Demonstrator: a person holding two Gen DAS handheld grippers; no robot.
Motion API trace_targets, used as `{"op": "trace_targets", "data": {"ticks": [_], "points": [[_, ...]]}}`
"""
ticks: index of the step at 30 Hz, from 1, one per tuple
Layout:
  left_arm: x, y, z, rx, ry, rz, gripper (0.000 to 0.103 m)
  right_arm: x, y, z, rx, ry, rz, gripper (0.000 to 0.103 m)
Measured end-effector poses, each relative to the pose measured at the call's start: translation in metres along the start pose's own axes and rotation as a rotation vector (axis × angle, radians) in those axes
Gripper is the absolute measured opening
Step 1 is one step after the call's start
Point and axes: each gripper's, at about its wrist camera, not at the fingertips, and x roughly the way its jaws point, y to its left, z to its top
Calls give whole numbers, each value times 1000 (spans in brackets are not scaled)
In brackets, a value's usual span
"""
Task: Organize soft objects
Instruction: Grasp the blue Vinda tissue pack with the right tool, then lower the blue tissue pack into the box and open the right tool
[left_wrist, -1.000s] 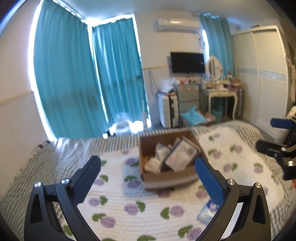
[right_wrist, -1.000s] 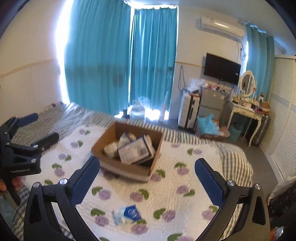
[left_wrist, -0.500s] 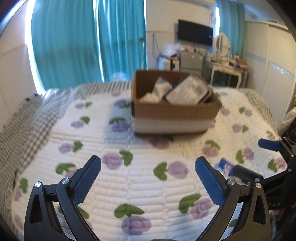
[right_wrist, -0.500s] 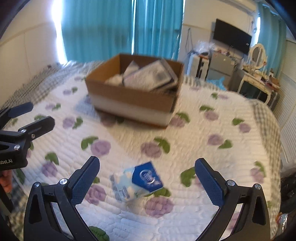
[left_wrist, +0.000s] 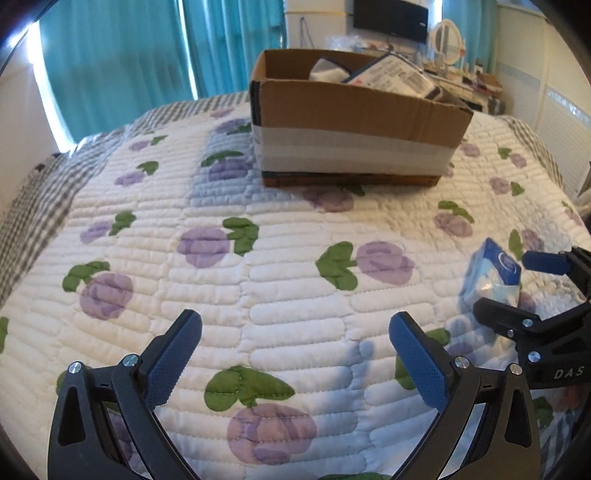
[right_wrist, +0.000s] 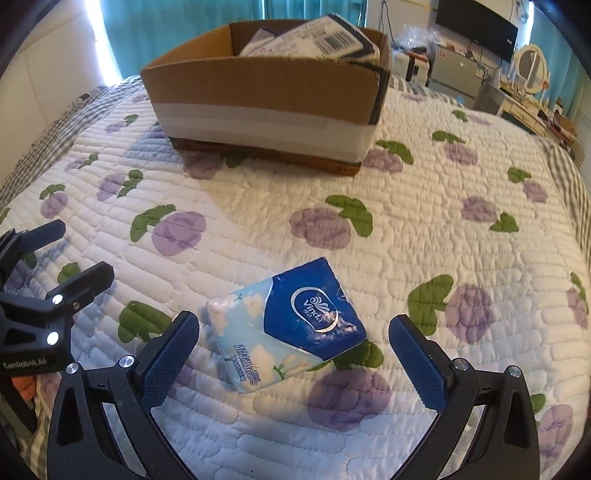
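Observation:
A blue and white tissue pack (right_wrist: 291, 325) lies flat on the flowered quilt (right_wrist: 424, 229). My right gripper (right_wrist: 293, 363) is open, low over the quilt, and the pack lies just ahead between its fingers without touching them. The pack also shows at the right of the left wrist view (left_wrist: 489, 273), between the right gripper's fingers. My left gripper (left_wrist: 293, 363) is open and empty over bare quilt (left_wrist: 258, 258) to the pack's left. A cardboard box (right_wrist: 269, 96) holding several packs stands farther back; it also shows in the left wrist view (left_wrist: 354, 122).
The bed's grey checked border (left_wrist: 33, 206) runs along the left edge. Teal curtains (left_wrist: 129, 55) hang behind the bed. A dressing table (right_wrist: 535, 96), a TV and clutter stand beyond the far right corner.
Both grippers have dropped from high above the bed to just over the quilt and moved forward. The tissue pack now lies between the right gripper's open fingers.

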Motion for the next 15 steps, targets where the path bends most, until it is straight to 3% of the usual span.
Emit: {"op": "trace_targets", "data": {"ticks": [5,8,15], "points": [[2,-1,-2,7,4,6,103,1,-1,-1,9,-7,17,102],[3,0,-2,2,7,7,103,1,0,-1,7,-6,21,88],[1,3,-3,-13,11,10,103,-6,3,-3,-2,-35,18,84]]}}
